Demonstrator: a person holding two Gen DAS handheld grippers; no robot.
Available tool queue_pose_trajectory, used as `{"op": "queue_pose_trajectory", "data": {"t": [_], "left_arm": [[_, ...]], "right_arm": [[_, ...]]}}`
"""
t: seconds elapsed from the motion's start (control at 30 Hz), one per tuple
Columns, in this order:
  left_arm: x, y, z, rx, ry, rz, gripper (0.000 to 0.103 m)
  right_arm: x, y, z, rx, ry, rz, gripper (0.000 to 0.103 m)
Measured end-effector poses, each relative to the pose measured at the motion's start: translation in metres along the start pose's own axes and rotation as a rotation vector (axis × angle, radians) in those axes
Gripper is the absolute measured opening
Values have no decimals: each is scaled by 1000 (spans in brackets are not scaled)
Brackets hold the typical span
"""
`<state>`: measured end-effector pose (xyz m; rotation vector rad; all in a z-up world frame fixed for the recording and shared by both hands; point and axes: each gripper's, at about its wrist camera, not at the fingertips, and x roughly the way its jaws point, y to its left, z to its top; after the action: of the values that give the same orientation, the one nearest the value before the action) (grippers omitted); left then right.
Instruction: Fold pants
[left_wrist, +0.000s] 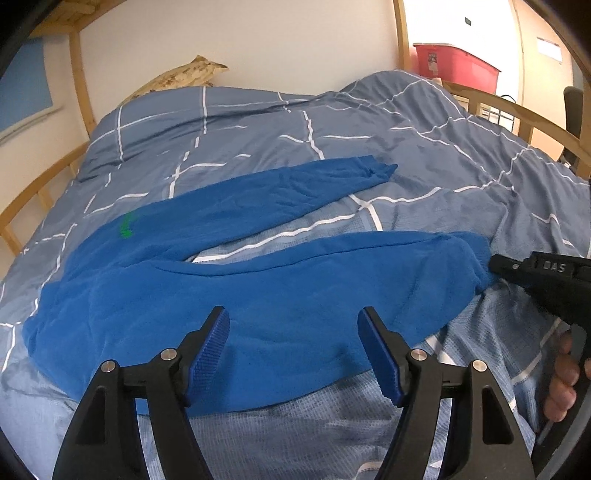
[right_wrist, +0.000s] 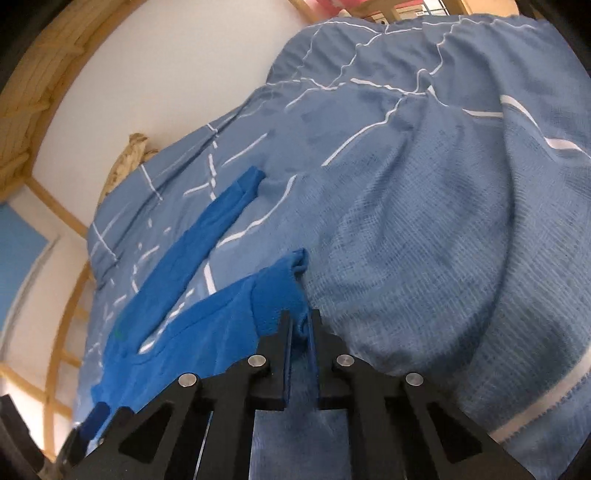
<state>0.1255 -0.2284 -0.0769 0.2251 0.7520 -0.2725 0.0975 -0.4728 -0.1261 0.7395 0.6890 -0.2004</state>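
Note:
Blue pants (left_wrist: 258, 288) lie spread on the bed, waist to the left, two legs running right and apart. A small green mark (left_wrist: 126, 226) shows near the waist. My left gripper (left_wrist: 293, 343) is open, its blue pads just above the near leg's lower edge. My right gripper (left_wrist: 495, 264) is at the cuff of the near leg. In the right wrist view the right gripper (right_wrist: 300, 328) is shut on that cuff (right_wrist: 284, 291), with blue cloth pinched between the jaws. The far leg (right_wrist: 207, 229) lies flat beyond.
The bed has a blue-grey duvet (left_wrist: 369, 129) with white lines, bunched high at the right. A wooden bed frame (left_wrist: 517, 114) rings it. A patterned pillow (left_wrist: 181, 75) sits by the wall. A red bin (left_wrist: 454, 66) stands behind the bed.

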Motion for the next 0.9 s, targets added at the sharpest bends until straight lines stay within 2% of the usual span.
{"op": "queue_pose_trajectory", "data": {"t": [0.17,0.33,0.53,0.57,0.6,0.67,0.73,0.9], "left_arm": [[-3,-5,-5,2,6,-33,71],[2,-5,-11,-15,43,-56,71],[3,5,-14,-44,71,-67,71],[1,6,-14,-47,70,-69,73],[-2,10,-12,-55,60,-72,74],[-8,15,-7,-64,35,-68,78],[-13,20,3,-67,7,-69,80],[-12,28,41,-50,-45,-57,84]], "right_arm": [[-42,13,-14,-106,-115,-65,6],[-51,18,-20,-141,-134,-143,6],[-34,13,-28,-157,-76,-242,8],[-37,14,-29,-153,-83,-256,14],[-42,17,-28,-151,-100,-285,28],[-55,24,-27,-176,-166,-303,45],[-60,37,-19,-221,-192,-304,45],[-48,71,20,-315,-174,-184,45]]}}
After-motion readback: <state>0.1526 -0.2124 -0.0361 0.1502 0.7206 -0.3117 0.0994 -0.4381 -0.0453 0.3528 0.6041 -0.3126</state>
